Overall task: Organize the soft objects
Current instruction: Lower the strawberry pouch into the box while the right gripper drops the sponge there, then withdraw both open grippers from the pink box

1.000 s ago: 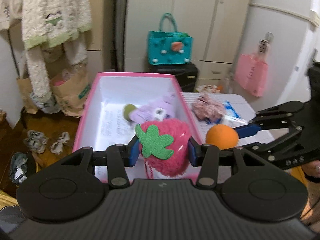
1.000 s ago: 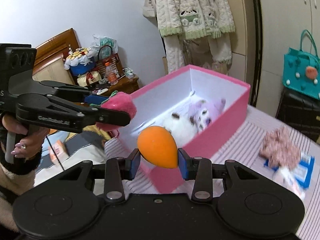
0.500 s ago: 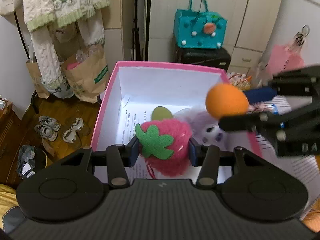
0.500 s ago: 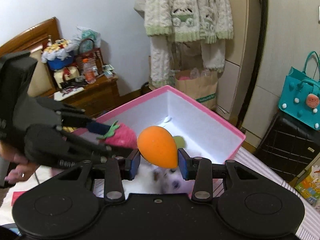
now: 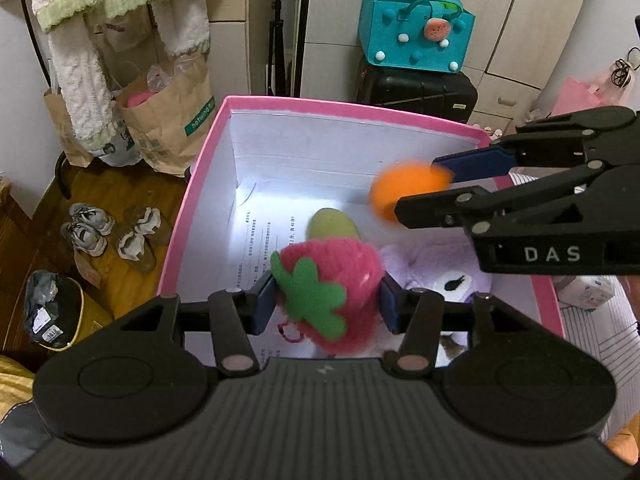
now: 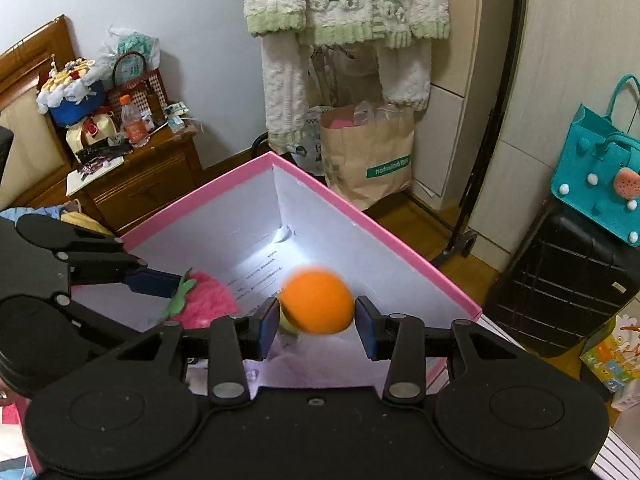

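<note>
A pink box with white walls lies open below both grippers. A purple plush and a green soft piece rest on its floor. Over the box, my left gripper has a pink strawberry plush with a green leaf between its pads. Its jaws are opening, and the pads still touch the plush's sides. My right gripper is also opening. The orange ball is blurred between its pads, with a gap on each side. In the left wrist view the ball is at the right gripper's tips, over the box's far right.
A teal bag sits on a black suitcase behind the box. Paper bags and shoes are on the wooden floor to the left, under hanging fleece clothes. A cluttered wooden nightstand stands further left.
Both grippers have moved in over the pink box. The orange ball has come loose between the right pads and blurs. The strawberry plush has tilted in the left jaws, which stand slightly wider.
</note>
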A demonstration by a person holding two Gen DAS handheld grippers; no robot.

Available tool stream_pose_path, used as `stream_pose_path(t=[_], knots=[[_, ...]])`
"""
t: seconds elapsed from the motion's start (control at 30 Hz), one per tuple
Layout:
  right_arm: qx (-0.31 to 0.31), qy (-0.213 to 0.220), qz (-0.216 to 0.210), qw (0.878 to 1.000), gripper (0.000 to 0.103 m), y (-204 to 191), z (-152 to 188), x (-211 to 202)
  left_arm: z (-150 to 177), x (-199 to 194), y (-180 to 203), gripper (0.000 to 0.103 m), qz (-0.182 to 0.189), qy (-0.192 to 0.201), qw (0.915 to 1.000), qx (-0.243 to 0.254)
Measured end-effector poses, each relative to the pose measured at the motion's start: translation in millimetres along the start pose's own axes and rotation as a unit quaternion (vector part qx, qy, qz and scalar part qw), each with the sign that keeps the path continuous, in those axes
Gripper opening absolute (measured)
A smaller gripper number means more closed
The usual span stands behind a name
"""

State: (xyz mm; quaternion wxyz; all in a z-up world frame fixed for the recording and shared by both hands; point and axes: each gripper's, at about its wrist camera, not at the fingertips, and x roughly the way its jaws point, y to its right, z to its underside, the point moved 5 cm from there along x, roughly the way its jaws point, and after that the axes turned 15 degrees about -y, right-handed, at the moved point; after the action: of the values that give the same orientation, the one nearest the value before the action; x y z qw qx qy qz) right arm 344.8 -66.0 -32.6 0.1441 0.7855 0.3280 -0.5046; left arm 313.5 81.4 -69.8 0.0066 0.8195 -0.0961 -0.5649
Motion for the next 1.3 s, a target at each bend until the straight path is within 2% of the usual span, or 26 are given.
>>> stream_pose_path(t=[0.03,0.1,0.17,0.23,0.37,0.57,0.93,1.17,1.3], knots=[[-0.002,0.001,-0.002,1.0,0.053,0.7,-0.6,-0.3,0.9,-1.5,0.0,0.055,0.003,0.001,1.0,0.001],[0.0,0.006,0.002,1.0,0.058,0.5,1.9,-3.6,3.7,-5.2,1.3,0.06,0.011,0.001,0.9999,0.002],[0.003,0.013,0.005,1.0,0.058,0.8,3.1,-8.2,6.6,-10.6,2.7,0.064,0.016,0.004,0.9999,0.003],[0.009,0.021,0.002,1.0,0.058,0.8,6.5,-15.3,11.5,-18.8,5.2,0.07,0.005,0.015,0.9998,0.009],[0.011,0.036,-0.004,0.999,0.058,-5.3,17.6,-34.8,22.3,-38.1,10.4,0.07,-0.016,0.033,0.999,0.025],[0.002,0.057,-0.017,0.998,0.058,-20.9,41.5,-69.8,42.8,-71.5,13.9,0.072,-0.019,0.048,0.9982,0.031],[-0.022,0.079,-0.038,0.996,0.058,-54.5,91.3,-125.8,82.4,-119.3,38.0,0.073,-0.01,0.055,0.9969,0.055],[-0.04,0.093,-0.033,0.994,0.059,-73.0,120.2,-157.1,104.2,-140.0,61.8,0.073,-0.004,0.06,0.9943,0.088],[-0.048,0.098,-0.029,0.994,0.059,-81.3,135.0,-171.2,116.8,-155.7,77.0,0.078,0.001,0.074,0.9914,0.108]])
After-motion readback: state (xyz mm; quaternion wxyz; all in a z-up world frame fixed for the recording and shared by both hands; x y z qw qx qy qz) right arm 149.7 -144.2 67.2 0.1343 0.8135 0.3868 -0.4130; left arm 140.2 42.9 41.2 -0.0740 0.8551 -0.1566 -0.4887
